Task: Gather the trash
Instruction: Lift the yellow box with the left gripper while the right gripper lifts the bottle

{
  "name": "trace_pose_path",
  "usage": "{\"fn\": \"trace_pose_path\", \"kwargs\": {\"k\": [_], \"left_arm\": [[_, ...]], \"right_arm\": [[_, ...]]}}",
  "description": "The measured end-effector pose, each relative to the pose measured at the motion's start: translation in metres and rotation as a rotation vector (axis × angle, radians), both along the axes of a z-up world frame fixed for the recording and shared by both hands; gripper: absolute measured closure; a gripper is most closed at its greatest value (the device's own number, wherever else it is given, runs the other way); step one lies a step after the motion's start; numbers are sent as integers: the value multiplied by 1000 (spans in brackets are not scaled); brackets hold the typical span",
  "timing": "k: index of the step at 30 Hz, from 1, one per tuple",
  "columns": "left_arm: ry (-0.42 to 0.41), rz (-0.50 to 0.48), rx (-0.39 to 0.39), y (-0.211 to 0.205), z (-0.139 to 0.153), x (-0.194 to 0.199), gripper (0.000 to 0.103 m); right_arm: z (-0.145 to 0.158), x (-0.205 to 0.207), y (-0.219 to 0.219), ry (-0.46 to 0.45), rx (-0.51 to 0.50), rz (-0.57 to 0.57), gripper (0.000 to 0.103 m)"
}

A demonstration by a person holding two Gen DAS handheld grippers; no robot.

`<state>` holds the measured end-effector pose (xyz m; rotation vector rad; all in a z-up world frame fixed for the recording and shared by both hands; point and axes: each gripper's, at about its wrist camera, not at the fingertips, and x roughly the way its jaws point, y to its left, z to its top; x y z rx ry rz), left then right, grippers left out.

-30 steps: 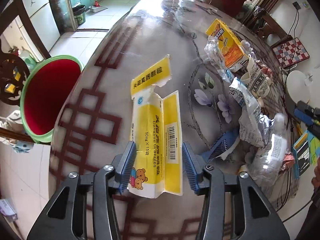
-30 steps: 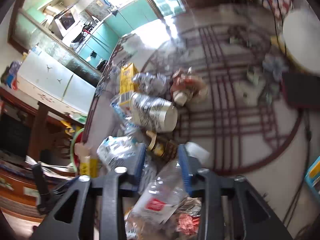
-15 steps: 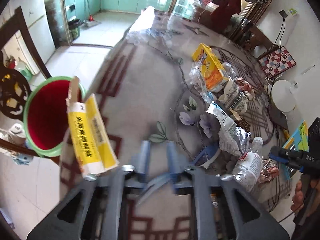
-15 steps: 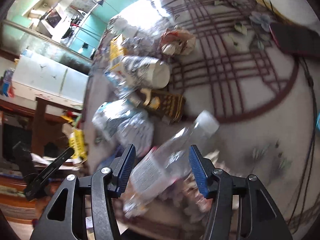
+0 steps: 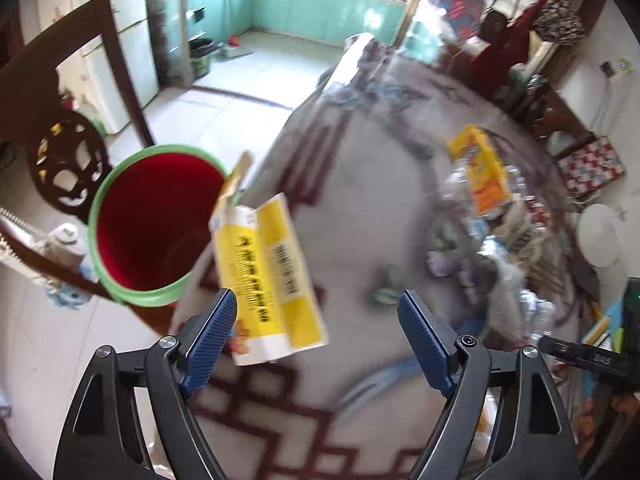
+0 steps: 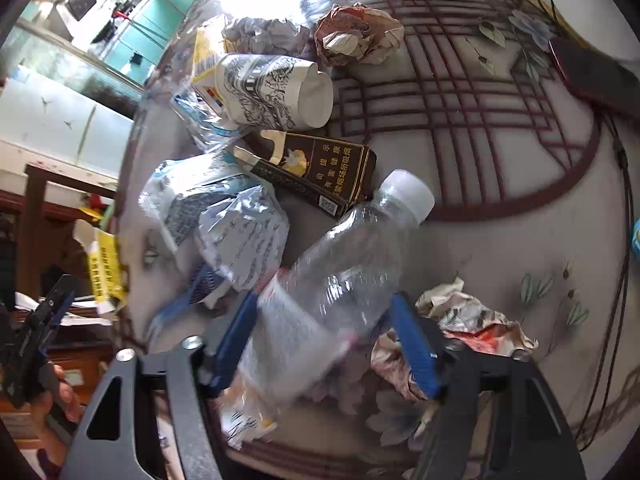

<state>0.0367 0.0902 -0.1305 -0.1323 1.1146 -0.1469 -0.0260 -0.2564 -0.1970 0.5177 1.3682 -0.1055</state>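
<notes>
In the left wrist view my left gripper (image 5: 318, 330) is open. A flattened yellow and white medicine box (image 5: 266, 276) hangs loose in the air just ahead of its left finger, beside the red bin with a green rim (image 5: 154, 224) that stands below the table's edge. In the right wrist view my right gripper (image 6: 320, 340) is open, its jaws on either side of a clear plastic bottle (image 6: 344, 272) with a white cap that lies on the table. The yellow box shows there too (image 6: 105, 266), at the far left.
A trash pile lies on the patterned table (image 6: 500, 128): a printed paper cup (image 6: 272, 90), a dark brown carton (image 6: 316, 168), crumpled plastic bags (image 6: 236, 224), paper wads (image 6: 360, 34), a yellow carton (image 5: 482, 174). A dark wooden chair (image 5: 52, 120) stands by the bin.
My left gripper has opened wide and let go of the yellow box, which now tumbles by the bin. My right gripper has moved forward around the clear bottle.
</notes>
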Motion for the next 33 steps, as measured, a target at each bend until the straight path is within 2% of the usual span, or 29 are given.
{"fn": "trace_pose_path", "kwargs": {"k": [2, 5, 8, 11, 12, 13, 15, 17, 19, 20, 23, 26, 33], "left_arm": [[22, 24, -7, 7, -8, 6, 20], [95, 28, -16, 11, -28, 22, 20], [157, 24, -54, 13, -45, 33, 20], [204, -4, -86, 10, -58, 38, 21], [179, -14, -81, 8, -57, 37, 21], [169, -33, -85, 6, -56, 37, 29], [159, -76, -102, 2, -56, 37, 38], [160, -108, -123, -1, -57, 37, 52], [167, -126, -131, -1, -56, 39, 57], [167, -134, -131, -1, -55, 40, 68], [158, -167, -140, 3, -48, 44, 70], [115, -222, -130, 7, -34, 46, 70], [54, -277, -162, 22, -11, 57, 70]], "right_arm": [[-3, 4, 3, 8, -14, 3, 30], [-13, 10, 9, 41, -51, 18, 22], [-25, 11, 11, 72, -76, 27, 20], [-31, 13, 17, 62, -135, 53, 20], [-31, 13, 20, 50, -148, 62, 26], [-30, 14, 22, 41, -157, 64, 27], [-28, 15, 25, 17, -146, 53, 44], [-20, 15, 19, -6, -126, 32, 45], [-13, 15, 17, -40, -100, 7, 46], [-9, 14, 15, -54, -85, -13, 46], [3, 7, 8, -86, -57, -75, 46], [24, -5, -2, -123, -52, -132, 46], [71, -15, 18, -240, -79, -204, 46]]}}
